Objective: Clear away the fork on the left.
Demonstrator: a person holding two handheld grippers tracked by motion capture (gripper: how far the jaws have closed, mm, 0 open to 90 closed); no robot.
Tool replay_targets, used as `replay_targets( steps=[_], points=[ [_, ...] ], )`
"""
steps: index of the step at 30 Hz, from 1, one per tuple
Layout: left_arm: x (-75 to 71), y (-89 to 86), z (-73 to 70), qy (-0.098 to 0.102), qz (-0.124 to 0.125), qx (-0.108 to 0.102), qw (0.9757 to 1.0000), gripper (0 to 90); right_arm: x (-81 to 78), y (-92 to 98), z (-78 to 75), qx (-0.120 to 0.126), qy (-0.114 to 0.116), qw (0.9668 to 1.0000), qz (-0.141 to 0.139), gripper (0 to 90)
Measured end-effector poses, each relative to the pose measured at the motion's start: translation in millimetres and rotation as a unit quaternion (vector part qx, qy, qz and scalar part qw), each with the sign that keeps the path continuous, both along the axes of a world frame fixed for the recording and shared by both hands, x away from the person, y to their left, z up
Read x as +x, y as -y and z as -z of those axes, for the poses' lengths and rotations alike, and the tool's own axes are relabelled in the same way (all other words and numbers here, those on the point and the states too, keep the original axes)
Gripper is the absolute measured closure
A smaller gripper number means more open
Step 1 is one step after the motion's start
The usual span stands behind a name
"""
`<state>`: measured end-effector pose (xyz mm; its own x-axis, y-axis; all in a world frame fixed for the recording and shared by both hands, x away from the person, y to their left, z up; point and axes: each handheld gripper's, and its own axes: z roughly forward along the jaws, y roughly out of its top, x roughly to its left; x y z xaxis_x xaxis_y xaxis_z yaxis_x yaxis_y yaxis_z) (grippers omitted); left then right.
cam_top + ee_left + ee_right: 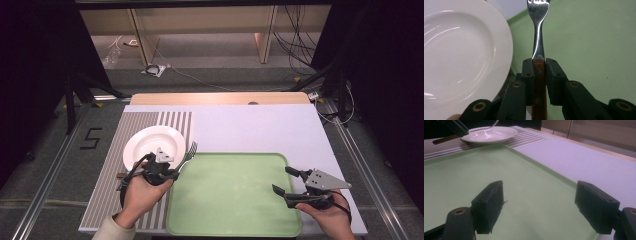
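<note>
A fork (538,32) with a wooden handle and steel tines is clamped between the pads of my left gripper (539,65), tines pointing away from me. From above, the fork (188,153) hangs over the left rim of the green tray (230,220), just right of the white plate (145,142), with the left gripper (176,170) shut on its handle. My right gripper (284,181) hovers over the tray's right side, jaws wide apart with nothing between them. In the right gripper view its fingers (489,202) frame bare green tray (454,177), with the plate (489,134) far off.
The plate sits on a striped placemat (107,185) at the table's left. Bare pale tabletop (250,127) stretches behind the tray. A wooden strip (220,98) borders the far edge, with floor, cables and shelving beyond.
</note>
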<state>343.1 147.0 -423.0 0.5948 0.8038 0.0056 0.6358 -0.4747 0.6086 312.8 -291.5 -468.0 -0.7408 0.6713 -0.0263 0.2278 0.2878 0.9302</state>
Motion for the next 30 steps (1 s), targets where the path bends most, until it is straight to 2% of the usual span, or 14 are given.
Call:
replay_targets(
  steps=[6,18,30],
  points=[
    [-4.5,6.5,9.4,-0.018,0.002,0.009,0.9998,77.5,0.2,-0.1,0.2,0.004,0.001,1.0,0.002,24.1],
    [-3.9,19.9,18.9,-0.03,0.017,0.023,0.9991,77.5,0.0,-0.1,0.1,0.0,-0.001,1.0,0.001,24.0],
    [-2.2,29.3,31.4,-0.045,0.02,0.03,0.9984,77.5,0.1,-0.3,0.3,-0.002,-0.001,1.0,-0.001,24.0]
  ],
)
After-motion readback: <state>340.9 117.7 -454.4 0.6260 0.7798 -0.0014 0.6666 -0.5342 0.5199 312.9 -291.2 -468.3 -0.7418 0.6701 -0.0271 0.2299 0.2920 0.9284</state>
